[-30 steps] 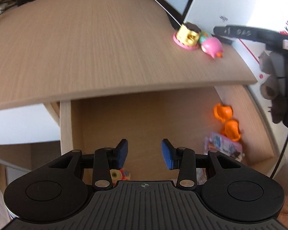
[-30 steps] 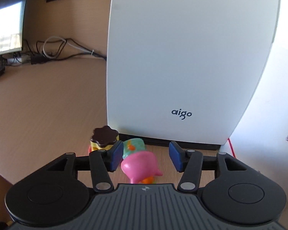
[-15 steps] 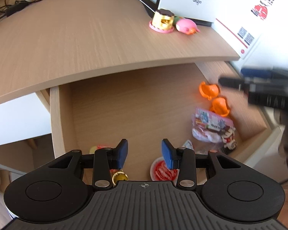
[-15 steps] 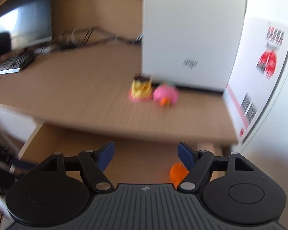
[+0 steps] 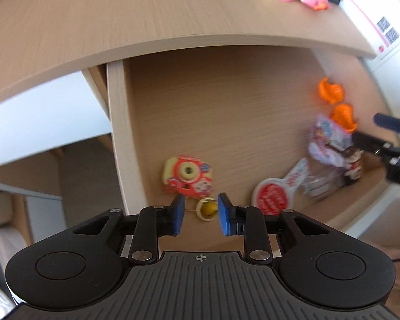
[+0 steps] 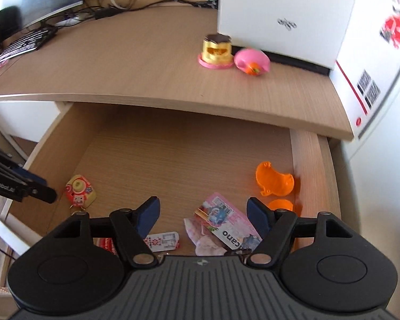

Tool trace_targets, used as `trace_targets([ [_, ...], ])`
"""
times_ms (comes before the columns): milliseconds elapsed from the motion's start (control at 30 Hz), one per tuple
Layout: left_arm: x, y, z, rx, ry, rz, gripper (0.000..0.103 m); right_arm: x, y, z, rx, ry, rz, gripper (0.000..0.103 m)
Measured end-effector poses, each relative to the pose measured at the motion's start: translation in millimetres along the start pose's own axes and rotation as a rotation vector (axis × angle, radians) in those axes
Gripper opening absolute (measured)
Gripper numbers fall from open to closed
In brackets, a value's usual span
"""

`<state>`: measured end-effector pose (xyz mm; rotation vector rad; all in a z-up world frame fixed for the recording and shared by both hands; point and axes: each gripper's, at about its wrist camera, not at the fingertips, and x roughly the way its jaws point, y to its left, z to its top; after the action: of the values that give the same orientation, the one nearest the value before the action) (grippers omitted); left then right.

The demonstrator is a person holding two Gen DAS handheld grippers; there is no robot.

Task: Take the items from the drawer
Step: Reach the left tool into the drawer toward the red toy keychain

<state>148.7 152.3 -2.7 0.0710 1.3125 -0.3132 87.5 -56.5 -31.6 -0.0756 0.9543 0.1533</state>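
Two claws: both over the open light-wood drawer (image 6: pixel 304 160), both empty.
Left claw (image 5: pixel 200 214): jaws just narrowed; red-and-yellow plastic toy camera (image 5: pixel 187 176) just ahead.
Right claw (image 6: pixel 203 217): jaws just widened; pink printed packet (image 6: pixel 224 224) below between them.

The wooden desk (image 6: pixel 125 61) carries a white box (image 6: pixel 285 13), a yellow cake toy (image 6: pixel 216 50) and a pink toy (image 6: pixel 252 62). Under it the open drawer (image 6: pixel 304 160) holds a toy camera (image 5: pixel 187 174), two orange pieces (image 6: pixel 274 182), a pink packet (image 6: pixel 224 218) and, perhaps, a red-and-white tag (image 5: pixel 273 196).
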Motion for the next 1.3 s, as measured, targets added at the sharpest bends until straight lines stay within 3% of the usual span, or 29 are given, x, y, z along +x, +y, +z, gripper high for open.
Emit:
trace_targets([
  [167, 23, -9, 11, 0.085, 0.055, 0.041, 0.03, 9, -11, 0, 0.046, 0.025, -0.011, 0.073],
  [333, 40, -15, 25, 0.045, 0.095, 0.095, 0.025, 13, -18, 0, 0.039, 0.03, -0.024, 0.073],
  [500, 53, -24, 38, 0.047, 0.083, 0.21, 0.026, 14, -27, -1, 0.046, 0.036, -0.036, 0.073],
  [633, 61, -32, 36, 0.042, 0.116, 0.204, 0.027, 14, -34, 0, 0.06, 0.031, -0.046, 0.073],
  [833, 69, -43, 34, 0.043, 0.132, 0.258, 0.029, 16, -43, 5, 0.079, 0.011, -0.057, 0.073],
  [1000, 80, -49, 43, 0.072, 0.159, 0.295, 0.035, 19, -50, 8, 0.103, 0.004, -0.062, 0.073],
  [1067, 85, -56, 46, 0.095, 0.162, 0.297, 0.044, 18, -52, 9, 0.105, -0.006, -0.073, 0.073],
  [1133, 89, -60, 48, 0.097, 0.148, 0.273, 0.059, 17, -56, 10, 0.112, -0.017, -0.08, 0.073],
  [1200, 85, -64, 51, 0.117, 0.071, 0.184, 0.057, 16, -60, 11, 0.124, -0.028, -0.082, 0.073],
  [1267, 75, -59, 54, 0.08, 0.008, -0.001, 0.027, 16, -63, 12, 0.137, -0.034, -0.078, 0.073],
  [1300, 69, -53, 54, 0.043, -0.008, -0.081, 0.017, 16, -65, 12, 0.141, -0.036, -0.076, 0.073],
])
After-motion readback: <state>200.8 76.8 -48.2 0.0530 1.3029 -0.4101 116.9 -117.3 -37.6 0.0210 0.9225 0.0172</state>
